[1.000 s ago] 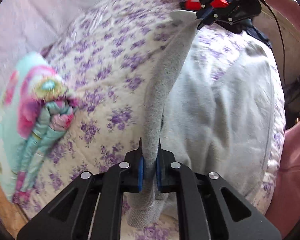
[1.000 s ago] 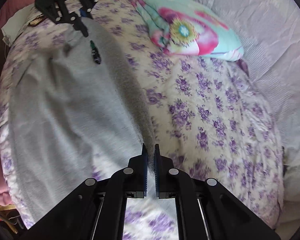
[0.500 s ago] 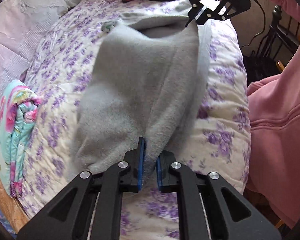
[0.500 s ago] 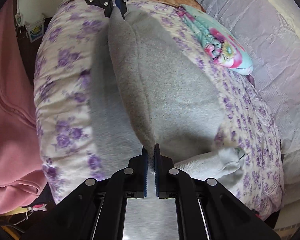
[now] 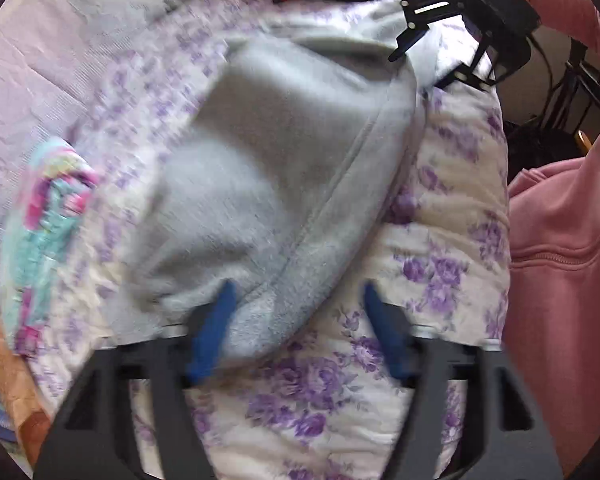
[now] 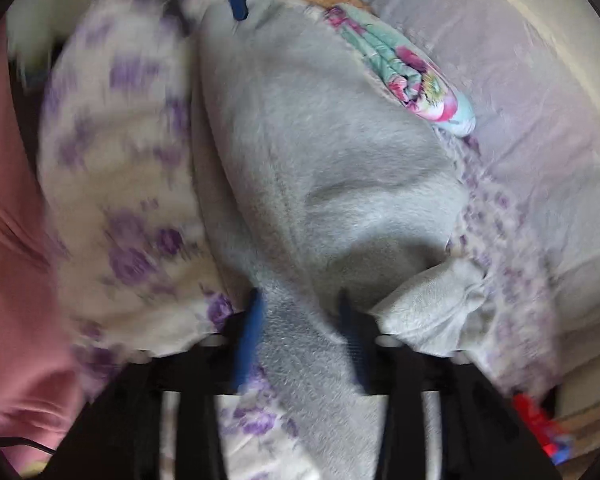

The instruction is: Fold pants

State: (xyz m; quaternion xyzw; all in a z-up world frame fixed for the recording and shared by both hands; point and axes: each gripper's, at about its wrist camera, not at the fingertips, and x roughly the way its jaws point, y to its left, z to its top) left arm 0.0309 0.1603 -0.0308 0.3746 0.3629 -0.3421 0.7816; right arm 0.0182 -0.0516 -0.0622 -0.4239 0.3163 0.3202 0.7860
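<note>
- Grey fleece pants: folded on the floral quilt, long axis running from the left gripper to the right gripper.
- Both grippers: jaws just opened, standing apart; cloth lies loose between them, unpinched.
- Left view only: pink sweatshirt right of the claw.
- Right view only: pale turned-out pocket.
- Folded floral bedding lies beyond the pants.

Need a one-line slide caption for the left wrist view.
Left gripper, jaws just opened, releases folded grey pants onto the floral quilt.
</note>
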